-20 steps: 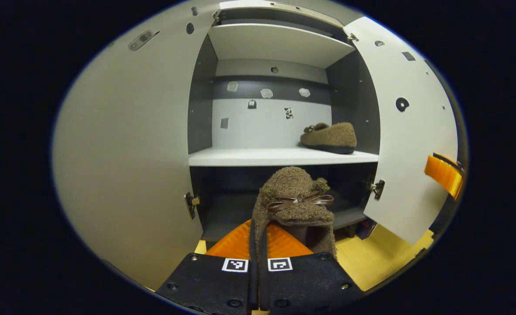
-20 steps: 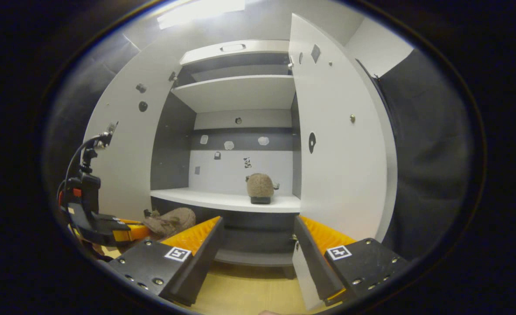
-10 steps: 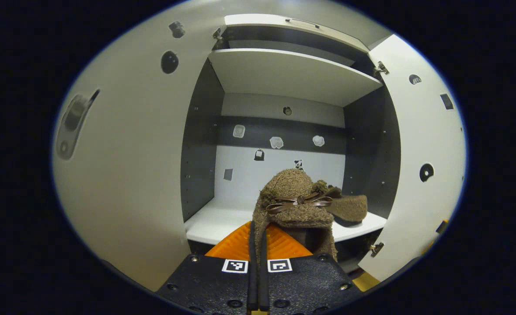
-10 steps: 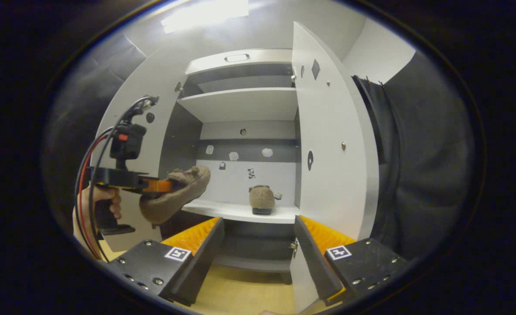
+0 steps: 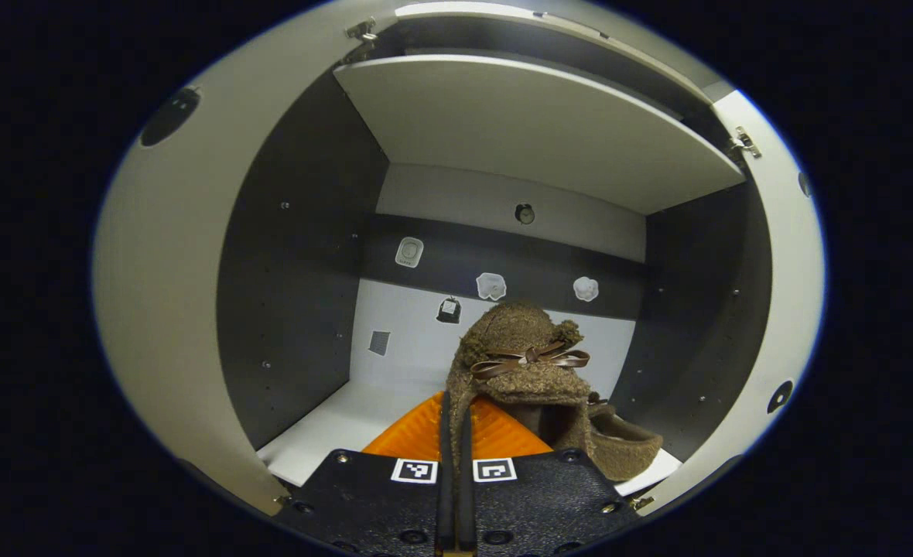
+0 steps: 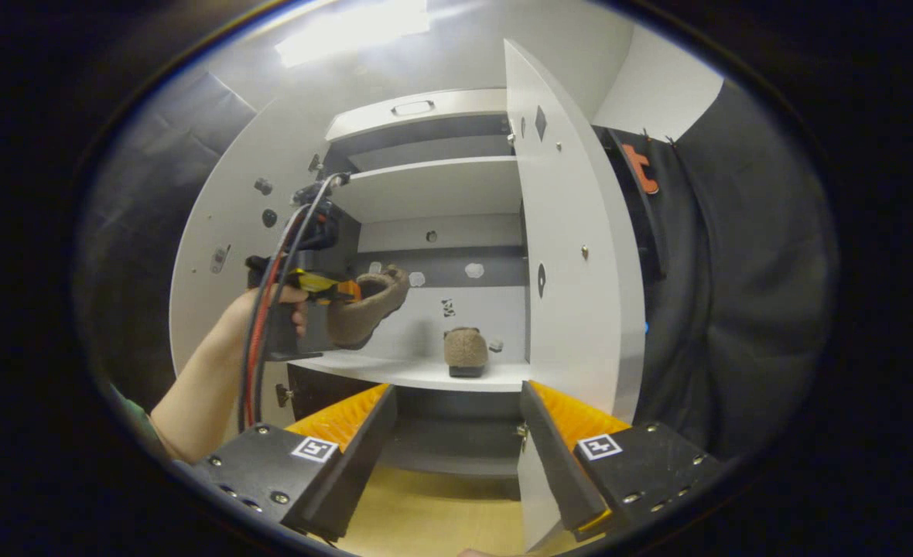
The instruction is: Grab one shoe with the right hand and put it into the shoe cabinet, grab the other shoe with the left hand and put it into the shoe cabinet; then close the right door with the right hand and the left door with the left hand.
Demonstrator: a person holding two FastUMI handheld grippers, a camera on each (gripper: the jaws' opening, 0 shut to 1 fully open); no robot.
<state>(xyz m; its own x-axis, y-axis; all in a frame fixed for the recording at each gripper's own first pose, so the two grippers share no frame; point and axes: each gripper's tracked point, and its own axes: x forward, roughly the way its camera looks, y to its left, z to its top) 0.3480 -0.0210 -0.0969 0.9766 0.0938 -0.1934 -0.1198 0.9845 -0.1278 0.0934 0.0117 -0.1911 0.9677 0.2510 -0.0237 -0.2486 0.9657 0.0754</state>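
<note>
White shoe cabinet (image 6: 425, 189) with dark grey inner walls, both doors swung open, standing on pale wood floor (image 6: 425, 514). Left gripper (image 5: 456, 429) with fingers pressed together on the collar of a fuzzy brown slipper (image 5: 522, 363), thin brown ribbon bow across its top; held in the air above the white middle shelf (image 5: 333, 422), toe pointing inward. Second matching slipper (image 6: 465, 350) resting on that shelf's right side. Right gripper (image 6: 456, 441) outside the cabinet, low, fingers spread wide apart, empty. Hand (image 6: 271, 309) gripping the left gripper's handle.
</note>
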